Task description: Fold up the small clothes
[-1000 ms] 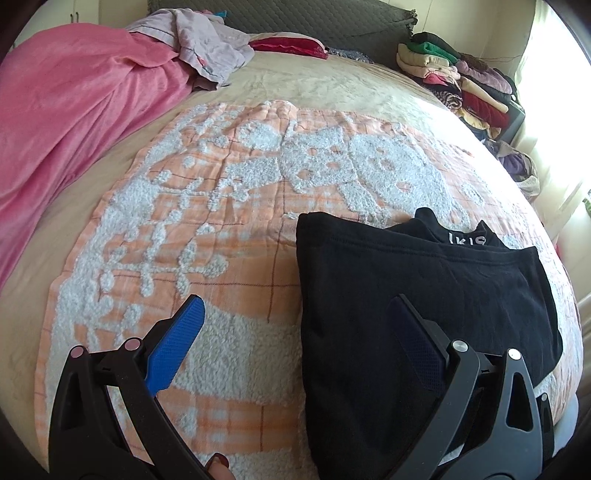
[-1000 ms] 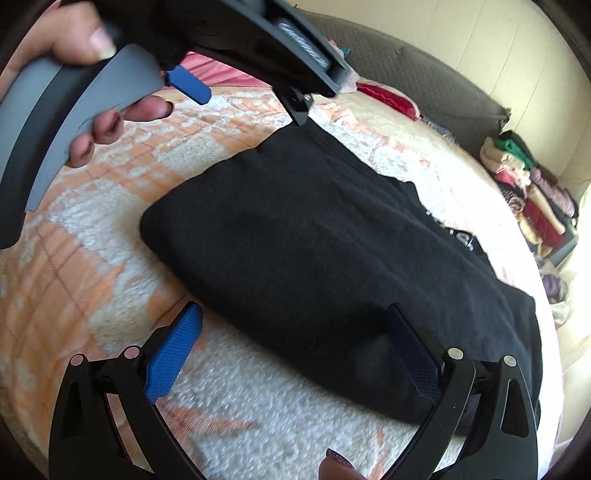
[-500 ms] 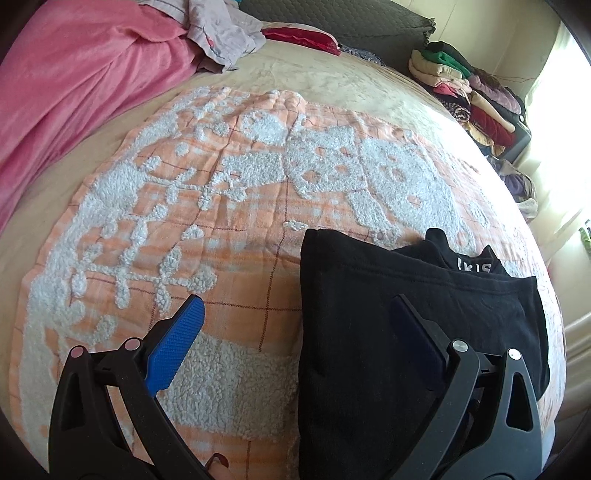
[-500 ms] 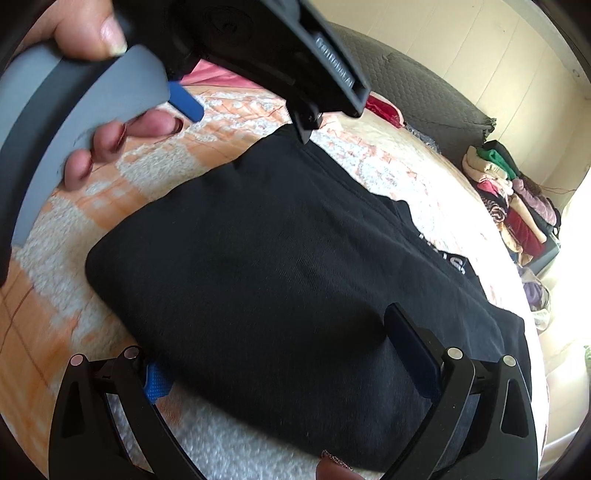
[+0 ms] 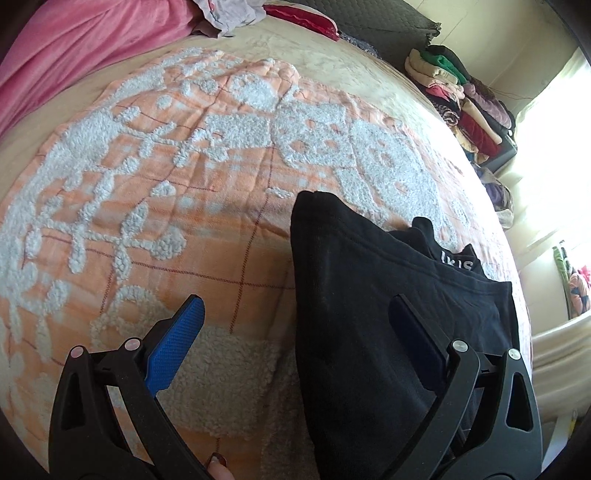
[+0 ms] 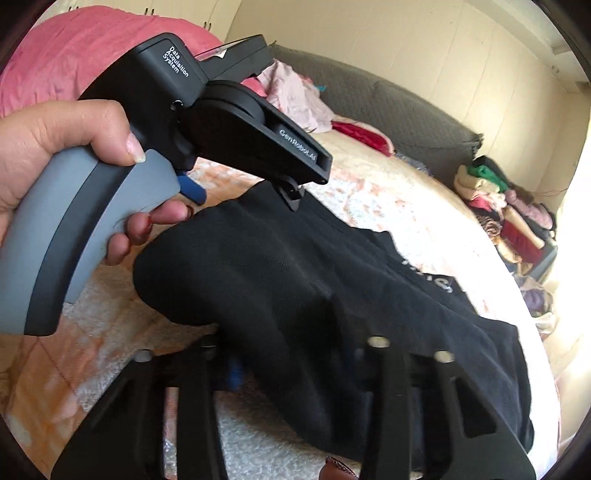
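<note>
A folded black garment (image 5: 369, 302) with white lettering at its waistband lies on the orange-and-white blanket (image 5: 155, 192). My left gripper (image 5: 295, 332) is open and low over the garment's left edge, its blue pad (image 5: 173, 350) over blanket and the other finger over black cloth. In the right wrist view that left gripper (image 6: 243, 195), held by a hand (image 6: 55, 155), hovers at the garment's (image 6: 295, 266) far corner. My right gripper (image 6: 295, 350) is closing on the garment's near edge, with black cloth bunched and raised between its blurred fingers.
A pink duvet (image 5: 74, 48) and loose pale clothes (image 5: 229, 14) lie at the head of the bed by a grey headboard (image 6: 406, 122). A stack of folded clothes (image 5: 458, 96) stands at the far right beside a bright window.
My right gripper's jaws went from wide open to pinched together on the garment's near edge, bunching it upward. My left gripper sank a little toward the garment's left edge, still open.
</note>
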`<state>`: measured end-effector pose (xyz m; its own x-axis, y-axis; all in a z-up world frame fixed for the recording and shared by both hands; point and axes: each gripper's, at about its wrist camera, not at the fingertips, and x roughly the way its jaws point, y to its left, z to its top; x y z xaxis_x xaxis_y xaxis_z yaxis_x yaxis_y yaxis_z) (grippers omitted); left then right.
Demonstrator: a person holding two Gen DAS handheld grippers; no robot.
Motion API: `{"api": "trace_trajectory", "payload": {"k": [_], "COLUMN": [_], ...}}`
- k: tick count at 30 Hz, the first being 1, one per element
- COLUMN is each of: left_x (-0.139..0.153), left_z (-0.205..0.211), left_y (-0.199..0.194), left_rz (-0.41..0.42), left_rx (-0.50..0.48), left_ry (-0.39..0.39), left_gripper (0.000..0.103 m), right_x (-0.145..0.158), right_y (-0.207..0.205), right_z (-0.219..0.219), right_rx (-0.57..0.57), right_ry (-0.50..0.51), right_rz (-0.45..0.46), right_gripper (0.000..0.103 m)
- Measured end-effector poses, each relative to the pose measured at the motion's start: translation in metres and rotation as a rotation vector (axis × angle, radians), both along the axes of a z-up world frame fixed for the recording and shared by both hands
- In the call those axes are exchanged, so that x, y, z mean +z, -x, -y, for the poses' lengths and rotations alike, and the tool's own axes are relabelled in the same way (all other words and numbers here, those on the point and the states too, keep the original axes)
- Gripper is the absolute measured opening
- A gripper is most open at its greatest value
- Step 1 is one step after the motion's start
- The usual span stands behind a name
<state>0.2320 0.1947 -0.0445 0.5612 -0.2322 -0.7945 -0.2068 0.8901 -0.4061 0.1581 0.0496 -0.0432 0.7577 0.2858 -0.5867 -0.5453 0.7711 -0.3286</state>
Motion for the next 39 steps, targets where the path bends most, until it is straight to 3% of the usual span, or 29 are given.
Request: {"api": "trace_trajectory", "payload": {"k": [5, 16, 19, 22, 24, 27, 30, 39], "left_x": [-0.003, 0.005, 0.009, 0.012, 0.013, 0.017, 0.023, 0.048], "left_z": [0.007, 0.028, 0.039, 0.047, 0.053, 0.058, 0.062, 0.079], "left_y": [0.001, 0.004, 0.005, 0.006, 0.007, 0.009, 0.011, 0.017], "left_rz": [0.002, 0.048, 0.058, 0.064, 0.070, 0.085, 0.101, 0.150], "left_rx": [-0.015, -0.052, -0.077, -0.102, -0.120, -0.133, -0.145, -0.175], "left_ry": [0.048, 0.090, 0.085, 0.065, 0.060, 0.047, 0.033, 0.018], "left_gripper": [0.093, 0.093, 0.085, 0.068, 0.049, 0.034, 0.028, 0.024], "right_x": [0.004, 0.019, 0.019, 0.019, 0.020, 0.021, 0.024, 0.038], "right_y": [0.003, 0.011, 0.014, 0.016, 0.014, 0.015, 0.017, 0.025], "right_z": [0.005, 0.029, 0.030, 0.030, 0.031, 0.032, 0.035, 0.052], "right_rx": [-0.019, -0.060, -0.057, -0.059, -0.063, -0.068, -0.075, -0.095], "right_ry": [-0.040, -0.165, -0.165, -0.170, -0.175, -0.183, -0.194, -0.232], "right_rz": [-0.012, 0.006, 0.005, -0.001, -0.007, -0.010, -0.007, 0.021], "right_gripper": [0.018, 0.015, 0.015, 0.015, 0.015, 0.014, 0.014, 0.013]}}
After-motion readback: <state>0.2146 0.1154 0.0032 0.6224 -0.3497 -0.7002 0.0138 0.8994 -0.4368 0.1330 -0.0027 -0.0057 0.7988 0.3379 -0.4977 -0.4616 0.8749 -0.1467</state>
